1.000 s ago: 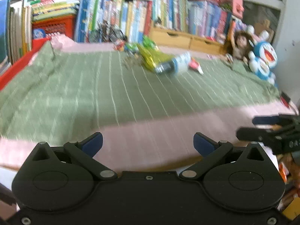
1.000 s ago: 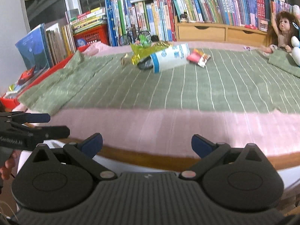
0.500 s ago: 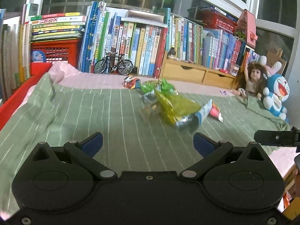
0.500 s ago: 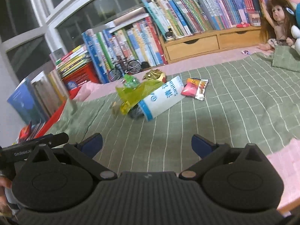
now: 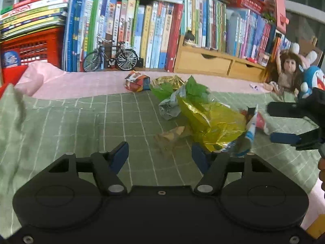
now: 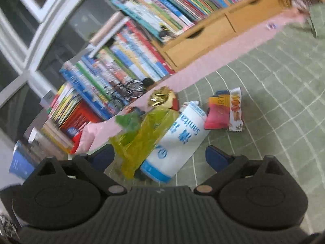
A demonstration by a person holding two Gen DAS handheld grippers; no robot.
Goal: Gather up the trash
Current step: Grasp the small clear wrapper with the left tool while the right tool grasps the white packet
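Observation:
A heap of trash lies on the green checked cloth (image 5: 81, 126): a yellow cellophane wrapper (image 5: 213, 122), crumpled green paper (image 5: 195, 87), a gold foil ball (image 5: 166, 81), a silver wrapper (image 5: 169, 107), a brown scrap (image 5: 172, 135) and a red-orange packet (image 5: 136, 80). My left gripper (image 5: 160, 154) is open just short of the brown scrap. In the right wrist view the yellow wrapper (image 6: 142, 138) lies across a white and blue tissue pack (image 6: 178, 142), with a pink snack packet (image 6: 223, 111) beside it. My right gripper (image 6: 160, 156) is open, its fingers on either side of the heap's near end.
Rows of books (image 5: 142, 26), a red crate (image 5: 30, 46), a model bicycle (image 5: 110, 56) and wooden drawers (image 5: 213, 63) line the back. A doll (image 5: 286, 71) and a blue plush toy (image 5: 310, 81) sit at the far right. My right gripper (image 5: 292, 126) shows at the left view's right edge.
Both grippers have moved forward over the cloth to the trash heap. The right gripper has tilted and now straddles the heap's near end; the left is close behind the brown scrap.

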